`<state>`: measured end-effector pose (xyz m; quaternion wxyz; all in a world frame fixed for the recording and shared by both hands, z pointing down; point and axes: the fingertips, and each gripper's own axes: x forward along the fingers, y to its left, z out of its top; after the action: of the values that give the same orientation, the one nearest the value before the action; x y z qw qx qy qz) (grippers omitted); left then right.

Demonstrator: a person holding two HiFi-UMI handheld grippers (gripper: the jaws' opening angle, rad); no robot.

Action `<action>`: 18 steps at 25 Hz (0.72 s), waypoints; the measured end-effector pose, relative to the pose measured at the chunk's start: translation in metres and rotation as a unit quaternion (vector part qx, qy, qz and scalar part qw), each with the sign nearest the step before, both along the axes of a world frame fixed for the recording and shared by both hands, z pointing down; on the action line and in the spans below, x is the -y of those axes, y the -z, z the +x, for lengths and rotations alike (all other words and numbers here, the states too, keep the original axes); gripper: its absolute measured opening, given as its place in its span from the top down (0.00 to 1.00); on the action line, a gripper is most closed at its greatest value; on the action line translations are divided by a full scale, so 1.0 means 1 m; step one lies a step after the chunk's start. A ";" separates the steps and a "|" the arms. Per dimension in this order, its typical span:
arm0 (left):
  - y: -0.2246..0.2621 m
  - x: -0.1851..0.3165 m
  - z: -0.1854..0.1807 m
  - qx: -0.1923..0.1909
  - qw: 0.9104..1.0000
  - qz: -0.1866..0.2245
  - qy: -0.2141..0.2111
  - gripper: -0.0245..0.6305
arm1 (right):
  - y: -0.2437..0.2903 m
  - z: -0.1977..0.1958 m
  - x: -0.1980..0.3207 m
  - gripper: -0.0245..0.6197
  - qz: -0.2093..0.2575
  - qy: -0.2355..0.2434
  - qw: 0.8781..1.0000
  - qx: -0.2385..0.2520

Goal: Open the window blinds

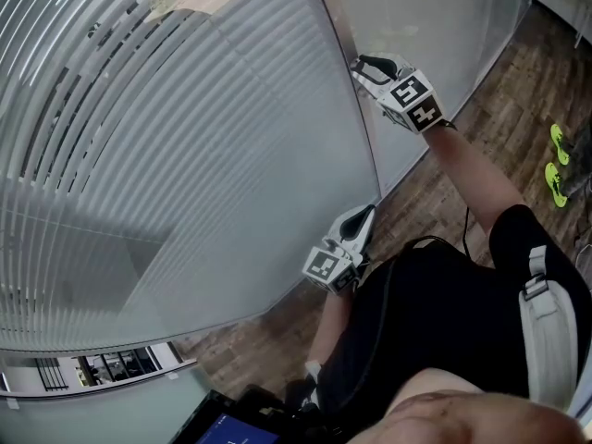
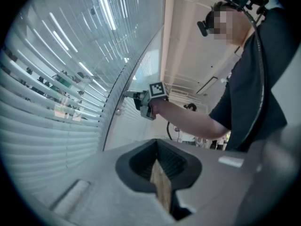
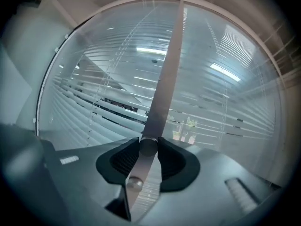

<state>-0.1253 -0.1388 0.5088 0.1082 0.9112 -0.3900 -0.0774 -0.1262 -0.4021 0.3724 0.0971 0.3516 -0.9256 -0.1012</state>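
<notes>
Grey slatted blinds (image 1: 185, 109) hang behind the glass, their slats tilted almost flat against it; through the gaps a room beyond shows. A metal frame strip (image 1: 359, 118) runs between two panes. My right gripper (image 1: 357, 63) is held level against this strip, shut on a small round knob (image 3: 148, 146) that sits between its dark pads; a second stud (image 3: 135, 182) lies just below on the strip (image 3: 167, 69). The left gripper view shows the right gripper (image 2: 129, 94) at the strip too. My left gripper (image 1: 365, 213) hangs lower by the glass, its jaws together with nothing in them.
Wood floor (image 1: 499, 109) runs along the foot of the glass wall. A pair of yellow-green shoes (image 1: 558, 165) lies at the right. A dark device with a blue screen (image 1: 227, 428) sits at the bottom edge, near the person's legs.
</notes>
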 end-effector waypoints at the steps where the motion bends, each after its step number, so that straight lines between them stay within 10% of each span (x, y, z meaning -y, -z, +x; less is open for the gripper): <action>1: -0.001 0.001 -0.001 -0.001 1.000 0.002 0.001 0.96 | -0.002 0.001 0.003 0.76 -0.010 0.001 1.000 0.010; 18: 0.002 0.004 0.000 0.001 1.000 0.003 -0.004 0.96 | -0.002 0.001 0.006 0.76 -0.032 0.003 0.999 0.033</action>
<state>-0.1253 -0.1428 0.5068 0.1052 0.9132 -0.3860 -0.0775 -0.1251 -0.4083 0.3740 0.0772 0.3489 -0.9320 -0.0597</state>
